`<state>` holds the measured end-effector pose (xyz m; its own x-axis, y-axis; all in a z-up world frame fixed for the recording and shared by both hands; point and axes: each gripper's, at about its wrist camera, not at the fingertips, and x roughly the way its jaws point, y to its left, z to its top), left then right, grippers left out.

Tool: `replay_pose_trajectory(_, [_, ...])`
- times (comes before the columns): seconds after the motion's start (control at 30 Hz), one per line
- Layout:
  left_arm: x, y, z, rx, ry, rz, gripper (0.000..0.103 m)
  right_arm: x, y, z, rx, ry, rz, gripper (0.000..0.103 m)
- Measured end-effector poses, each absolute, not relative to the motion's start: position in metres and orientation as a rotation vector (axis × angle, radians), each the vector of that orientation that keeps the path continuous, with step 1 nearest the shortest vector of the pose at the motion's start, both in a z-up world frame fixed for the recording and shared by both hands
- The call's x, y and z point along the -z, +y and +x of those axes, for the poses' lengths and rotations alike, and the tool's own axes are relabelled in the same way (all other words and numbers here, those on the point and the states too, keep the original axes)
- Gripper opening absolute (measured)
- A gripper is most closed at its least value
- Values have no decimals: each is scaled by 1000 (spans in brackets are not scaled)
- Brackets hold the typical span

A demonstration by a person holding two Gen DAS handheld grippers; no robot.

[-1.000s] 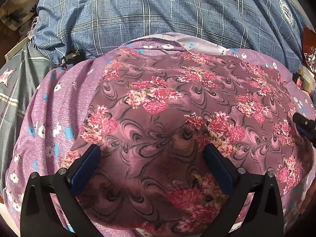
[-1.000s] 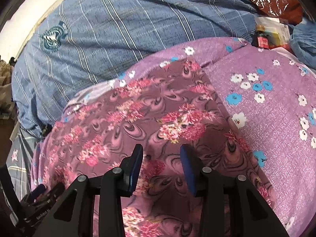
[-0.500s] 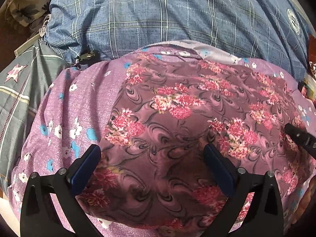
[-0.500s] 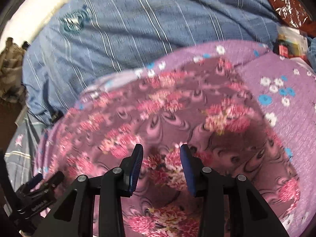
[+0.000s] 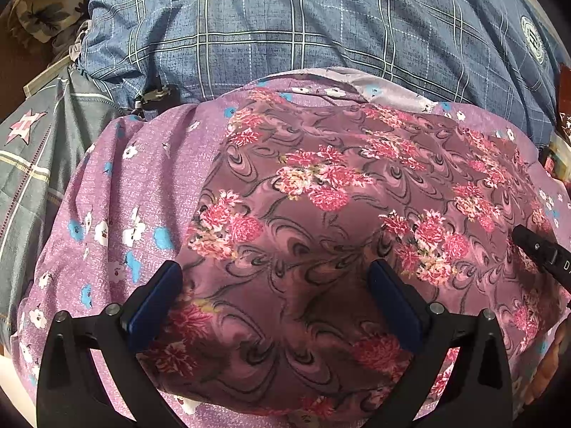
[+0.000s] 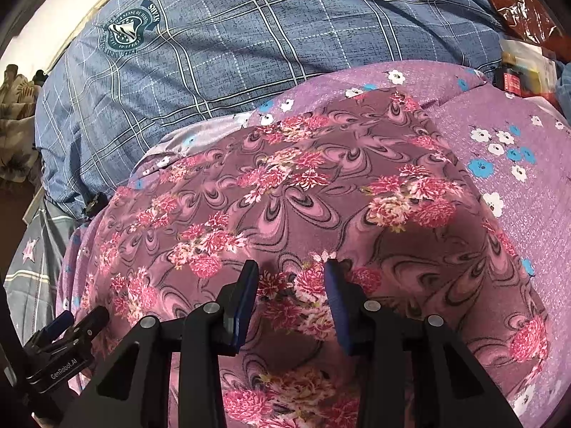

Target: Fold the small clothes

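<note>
A mauve cloth with pink flowers and dark swirls (image 5: pixel 321 221) lies flat on a lilac cloth with white and blue flowers (image 5: pixel 135 192). It also shows in the right wrist view (image 6: pixel 303 192). My left gripper (image 5: pixel 274 278) is wide open just above the near part of the mauve cloth, holding nothing. My right gripper (image 6: pixel 291 274) is open with a narrower gap, above the same cloth and empty. The right gripper's tip shows at the right edge of the left wrist view (image 5: pixel 535 246). The left gripper shows at the lower left of the right wrist view (image 6: pixel 71 328).
A blue checked bedcover (image 5: pixel 285 25) with a round crest (image 6: pixel 126 34) lies behind the cloths. A grey cloth with a star (image 5: pixel 32 149) is at the left. Small boxes and a red packet (image 6: pixel 514 75) sit at the far right.
Both grippers have shifted over the mauve cloth; the left view now takes in more of the lilac cloth at the left. Both gripper openings look unchanged.
</note>
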<state>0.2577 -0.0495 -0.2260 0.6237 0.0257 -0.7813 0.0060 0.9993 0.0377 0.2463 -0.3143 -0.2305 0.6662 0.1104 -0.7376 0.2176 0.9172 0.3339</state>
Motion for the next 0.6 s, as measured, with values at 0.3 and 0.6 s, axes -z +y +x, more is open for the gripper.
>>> replay_pose_trajectory(0.3, [227,-49,258,-10,898,38,103,231,-315,247,60,847,423,38])
replay_pose_trajectory(0.6, [223,-47,258,-12,894,24,103,229,-317,246,57,837,444,38])
